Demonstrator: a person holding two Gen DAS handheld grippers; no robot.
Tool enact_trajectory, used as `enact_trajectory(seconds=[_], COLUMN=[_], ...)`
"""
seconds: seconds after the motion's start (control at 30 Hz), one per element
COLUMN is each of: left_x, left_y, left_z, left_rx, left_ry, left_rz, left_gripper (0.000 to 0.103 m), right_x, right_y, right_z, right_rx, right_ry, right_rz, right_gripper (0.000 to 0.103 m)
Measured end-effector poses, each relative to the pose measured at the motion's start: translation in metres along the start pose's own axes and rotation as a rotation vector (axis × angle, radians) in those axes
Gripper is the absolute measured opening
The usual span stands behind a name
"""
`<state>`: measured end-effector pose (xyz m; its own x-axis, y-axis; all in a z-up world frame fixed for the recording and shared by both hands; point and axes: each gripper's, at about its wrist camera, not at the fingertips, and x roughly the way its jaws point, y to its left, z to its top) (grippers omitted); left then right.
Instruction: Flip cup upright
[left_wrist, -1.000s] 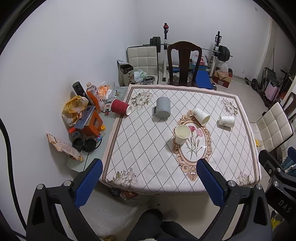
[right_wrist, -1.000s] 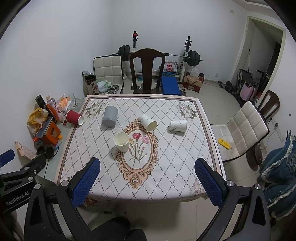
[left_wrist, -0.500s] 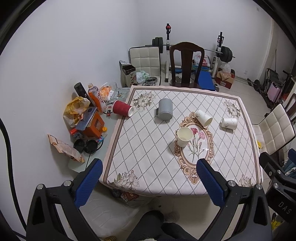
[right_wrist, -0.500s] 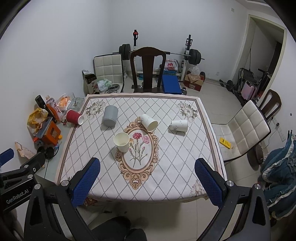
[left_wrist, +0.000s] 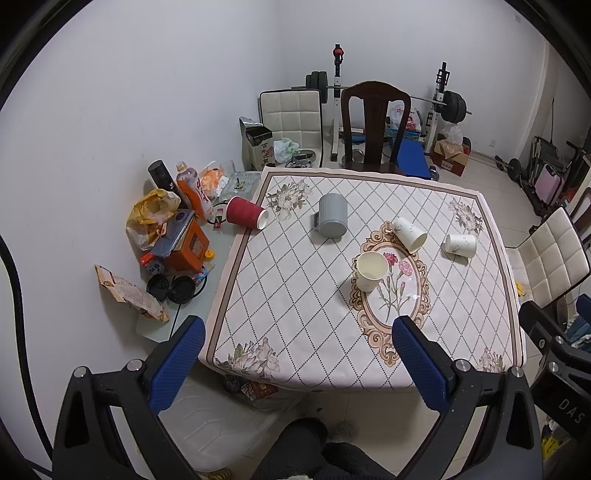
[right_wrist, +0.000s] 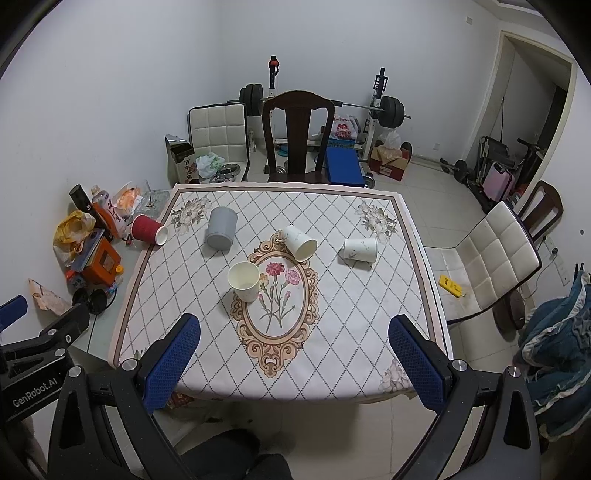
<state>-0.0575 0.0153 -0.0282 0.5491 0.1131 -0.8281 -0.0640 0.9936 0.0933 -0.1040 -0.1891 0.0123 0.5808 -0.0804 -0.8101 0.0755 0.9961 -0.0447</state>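
Five cups out on the worktop (right_wrist: 332, 354). One cream paper cup (right_wrist: 243, 280) standing up, mouth to the ceiling, at the 9 o'clock edge of the flower oval (right_wrist: 275, 306) on the cloth. One white paper cup (right_wrist: 300, 243) lying on its side at the 12 o'clock end of the oval, mouth turned toward 4 o'clock. One more white paper cup (right_wrist: 360, 249) lying on its side out at 2 o'clock, well apart from the oval, mouth toward 3 o'clock. A grey cup (right_wrist: 221, 232) upside down at 11 o'clock, with a small handle seen from the left side (left_wrist: 332, 220). A red paper cup (right_wrist: 149, 229) tipped over at the far 10 o'clock edge of the worktop, white mouth pointing in toward the cloth.

Right claw (right_wrist: 293, 363) wide open, nothing between the blue pads (right_wrist: 171, 363), hanging above the near edge of the worktop, well apart from every cup. Left claw (left_wrist: 293, 363) wide open too, nothing held, also back from the cups.

A dark wooden chair (right_wrist: 297, 136) at 12 o'clock behind the worktop. A white padded chair (right_wrist: 495, 258) at 3 o'clock. A pile of bottles, bags and an orange box (right_wrist: 101, 264) on the floor at 9 o'clock. A barbell rack (right_wrist: 380, 107) by the far wall.
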Motion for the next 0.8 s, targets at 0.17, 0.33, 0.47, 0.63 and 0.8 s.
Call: enact_trajectory(seconds=[0.17, 0.33, 0.47, 0.63, 0.8], left_x=[-0.0009, -0.0004, 0.0000, -0.0008, 0.0002], left_y=[-0.0005, -0.0001, -0.0002, -0.0008, 0.0015], left_z=[-0.0004, 0.0002, 0.0006, 0.0002, 0.0003], left_rx=[0.000, 0.001, 0.000, -0.001, -0.004], left_ry=[-0.001, -0.001, 0.000, 0.001, -0.001], left_rz=[-0.002, -0.002, -0.001, -0.002, -0.002], left_gripper=[0.103, 0.103, 0.103, 0.103, 0.103], right_x=[0.0005, 0.0005, 0.0005, 0.0005, 0.0007], right_y=[-0.0001, 0.0000, -0.0001, 0.0000, 0.0007], right_z=[0.0001, 0.0003, 0.0004, 0.0007, 0.0017], right_rx=[0.000, 0.000, 0.000, -0.001, -0.002], right_ry=[-0.001, 0.001, 0.001, -0.002, -0.001], right_rz=[-0.002, -0.001, -0.001, 0.000, -0.001], right_gripper=[0.103, 0.103, 0.103, 0.103, 0.103])
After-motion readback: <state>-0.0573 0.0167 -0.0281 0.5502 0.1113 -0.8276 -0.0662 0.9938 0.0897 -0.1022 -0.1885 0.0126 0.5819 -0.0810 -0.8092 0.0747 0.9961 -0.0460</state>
